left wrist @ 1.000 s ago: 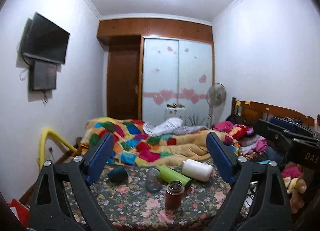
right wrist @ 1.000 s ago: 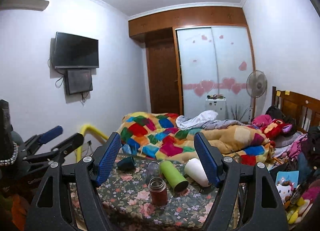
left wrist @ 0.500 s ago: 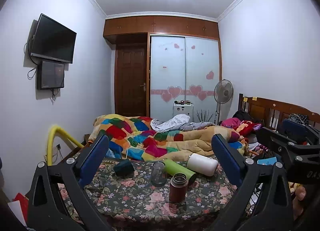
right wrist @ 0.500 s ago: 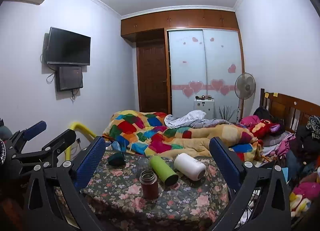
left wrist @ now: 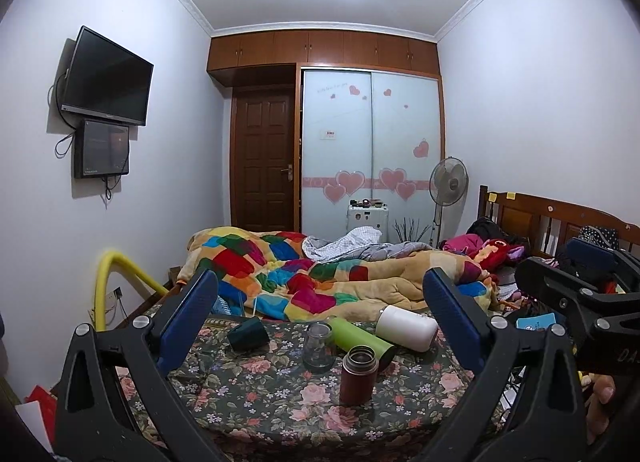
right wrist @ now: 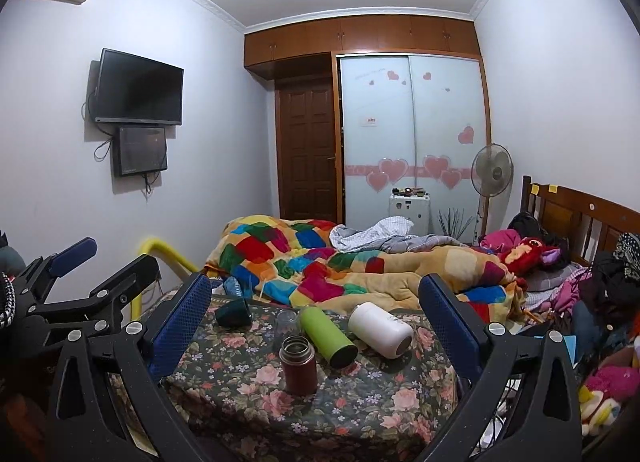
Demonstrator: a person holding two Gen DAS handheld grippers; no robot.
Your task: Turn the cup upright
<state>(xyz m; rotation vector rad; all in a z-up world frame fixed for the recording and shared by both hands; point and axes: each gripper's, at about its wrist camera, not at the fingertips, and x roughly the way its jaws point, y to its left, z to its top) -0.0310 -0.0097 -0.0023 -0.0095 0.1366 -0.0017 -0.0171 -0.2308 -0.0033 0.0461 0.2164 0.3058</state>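
On the floral-cloth table [left wrist: 256, 402] [right wrist: 372, 402] lie a white cup [left wrist: 406, 328] [right wrist: 380, 329], a green cup [left wrist: 356, 336] [right wrist: 328, 336] and a dark teal cup [left wrist: 248, 335] [right wrist: 233, 312], all on their sides. A brown flask [left wrist: 358, 368] [right wrist: 298, 364] and a clear glass [left wrist: 318, 346] [right wrist: 287, 322] stand upright. My left gripper [left wrist: 320, 310] is open and empty, held back from the table. My right gripper [right wrist: 316, 308] is open and empty, also short of the cups. The left gripper also shows at the left edge of the right wrist view [right wrist: 80, 286].
A bed with a patchwork quilt [left wrist: 304, 274] lies right behind the table. A yellow rail [left wrist: 116, 274] stands at the left. A wooden headboard [right wrist: 580, 218], clothes and toys crowd the right side. A fan [right wrist: 492, 174] stands by the wardrobe.
Both grippers have drawn back and levelled, so the table and cups sit farther off and lower in both views. The right gripper's jaws have widened. The cups have not moved.
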